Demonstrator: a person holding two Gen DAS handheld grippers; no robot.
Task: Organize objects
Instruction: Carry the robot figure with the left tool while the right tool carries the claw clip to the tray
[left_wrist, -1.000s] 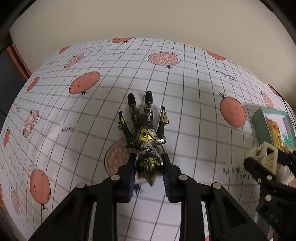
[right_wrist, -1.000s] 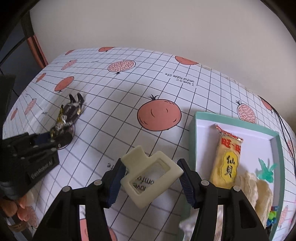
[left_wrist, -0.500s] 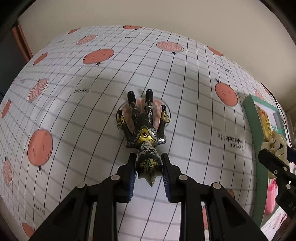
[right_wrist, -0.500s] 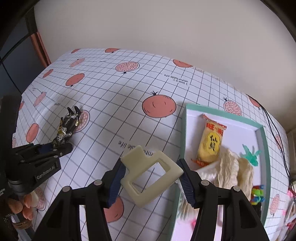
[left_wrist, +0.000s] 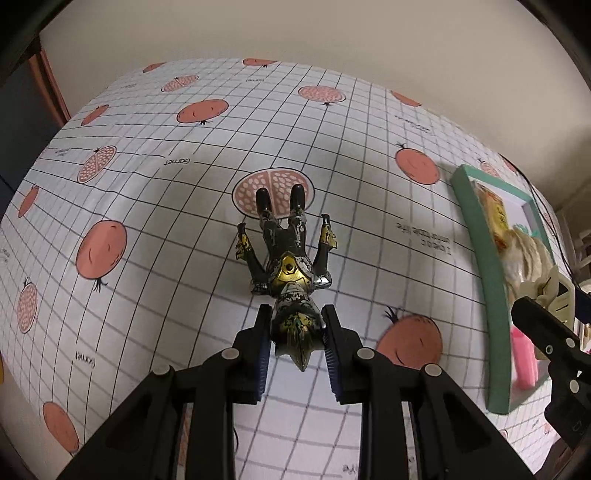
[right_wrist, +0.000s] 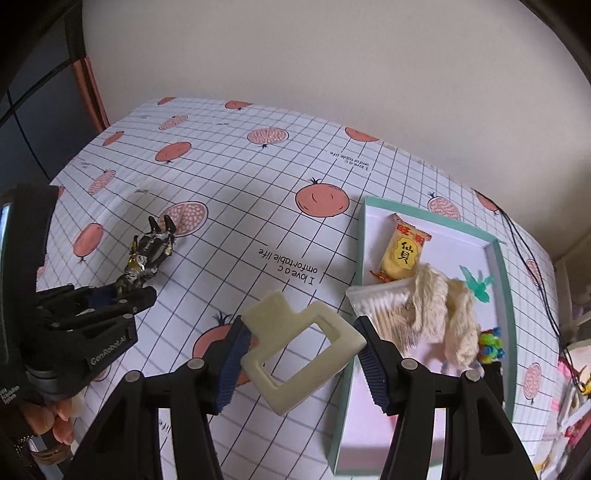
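A dark toy figure (left_wrist: 290, 266) with gold and silver armour is held by its head in my left gripper (left_wrist: 295, 332), legs pointing away over the tablecloth. The right wrist view shows the same figure (right_wrist: 147, 254) and left gripper (right_wrist: 125, 293) at the left, low over the cloth. My right gripper (right_wrist: 301, 332) is shut on a cream hair claw clip (right_wrist: 273, 314), held above the cloth beside the left rim of a teal tray (right_wrist: 345, 387). At the right edge of the left wrist view are the tray (left_wrist: 476, 229) and the clip (left_wrist: 557, 295).
In the tray lie a yellow snack packet (right_wrist: 402, 254), a pack of cotton swabs (right_wrist: 380, 306), a cream cloth (right_wrist: 443, 306), a green plastic piece (right_wrist: 476, 282) and colourful beads (right_wrist: 489, 343). A black cable (right_wrist: 532, 254) runs past its right side. The wall stands behind the table.
My left gripper has drawn back with the figure, so the pomegranate print now lies beyond its feet. The right gripper has risen and shifted toward the tray with the clip.
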